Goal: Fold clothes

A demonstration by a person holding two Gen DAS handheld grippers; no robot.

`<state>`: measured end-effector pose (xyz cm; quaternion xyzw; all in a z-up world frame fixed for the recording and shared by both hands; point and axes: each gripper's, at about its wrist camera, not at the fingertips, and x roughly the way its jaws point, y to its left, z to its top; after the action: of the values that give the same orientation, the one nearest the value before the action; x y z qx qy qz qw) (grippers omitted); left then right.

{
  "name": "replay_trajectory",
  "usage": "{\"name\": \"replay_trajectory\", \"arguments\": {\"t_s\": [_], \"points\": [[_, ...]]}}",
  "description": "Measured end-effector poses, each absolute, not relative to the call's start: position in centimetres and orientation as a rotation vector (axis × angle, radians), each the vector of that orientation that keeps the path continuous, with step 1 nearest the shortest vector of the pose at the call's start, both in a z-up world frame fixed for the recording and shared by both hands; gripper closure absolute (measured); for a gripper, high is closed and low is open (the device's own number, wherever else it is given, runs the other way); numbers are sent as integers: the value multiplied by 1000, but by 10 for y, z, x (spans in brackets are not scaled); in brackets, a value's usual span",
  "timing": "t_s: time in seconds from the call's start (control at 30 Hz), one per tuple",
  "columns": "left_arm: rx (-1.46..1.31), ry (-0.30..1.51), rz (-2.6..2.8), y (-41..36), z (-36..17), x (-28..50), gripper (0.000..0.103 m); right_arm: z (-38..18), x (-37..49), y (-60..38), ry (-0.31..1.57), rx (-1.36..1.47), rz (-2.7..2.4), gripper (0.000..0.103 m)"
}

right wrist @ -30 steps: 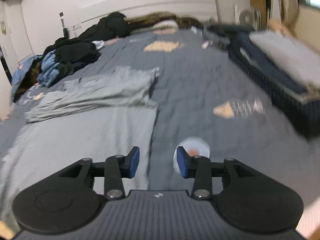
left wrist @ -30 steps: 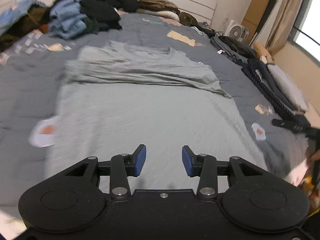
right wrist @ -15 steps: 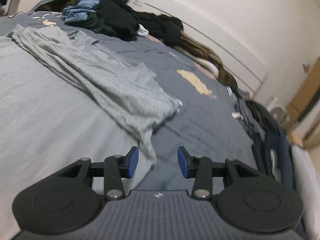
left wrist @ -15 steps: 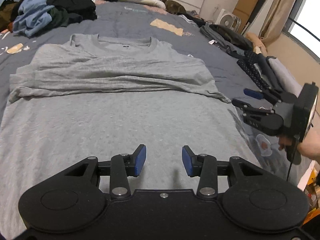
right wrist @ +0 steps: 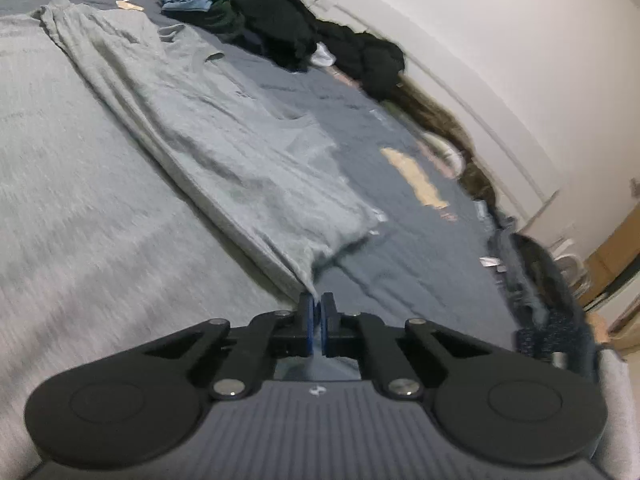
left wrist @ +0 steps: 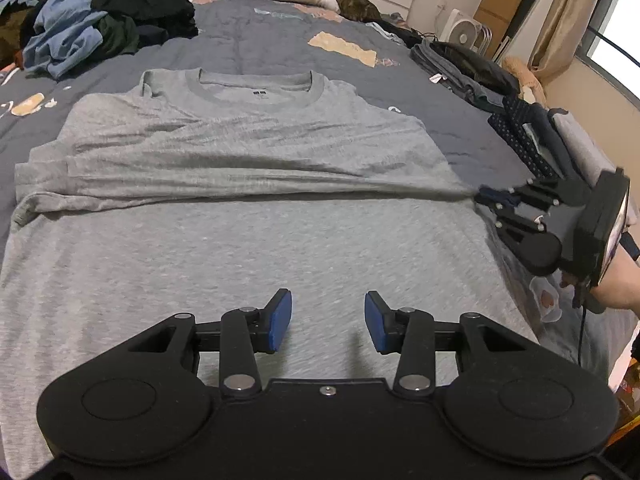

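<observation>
A grey T-shirt (left wrist: 248,152) lies flat on the blue-grey bed, collar at the far end, its sleeves folded across the chest. My left gripper (left wrist: 327,322) hovers open over the shirt's lower body with nothing between its blue pads. At the right edge in the left wrist view, my right gripper (left wrist: 490,197) pinches the tip of the folded sleeve and pulls it taut. In the right wrist view the shirt (right wrist: 224,136) narrows to a point that runs between the pressed-together pads of the right gripper (right wrist: 318,312).
A heap of dark and blue clothes (left wrist: 108,16) sits at the head of the bed on the left. Folded garments (left wrist: 536,136) line the bed's right edge, with a fan (left wrist: 464,34) and a curtain behind. A hand (left wrist: 616,284) holds the right gripper.
The right gripper has rolled, come down to the sleeve tip and shut on it. The left gripper moved in over the shirt early on, then held still, open.
</observation>
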<state>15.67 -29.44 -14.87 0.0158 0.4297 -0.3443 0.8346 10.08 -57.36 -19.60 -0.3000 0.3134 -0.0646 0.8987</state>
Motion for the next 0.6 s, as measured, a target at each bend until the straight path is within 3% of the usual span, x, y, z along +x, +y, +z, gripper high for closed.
{"name": "replay_trajectory", "arguments": {"t_s": [0.2, 0.33, 0.47, 0.6], "points": [[35, 907, -733, -293, -151, 155, 62, -202, 84, -591, 725, -564, -153, 101], [43, 922, -731, -296, -156, 157, 62, -184, 82, -587, 655, -449, -148, 93], [35, 923, -738, -296, -158, 159, 62, -181, 97, -571, 627, -519, -80, 61], [36, 935, -735, -297, -161, 162, 62, -197, 114, -563, 650, -627, -47, 59]]}}
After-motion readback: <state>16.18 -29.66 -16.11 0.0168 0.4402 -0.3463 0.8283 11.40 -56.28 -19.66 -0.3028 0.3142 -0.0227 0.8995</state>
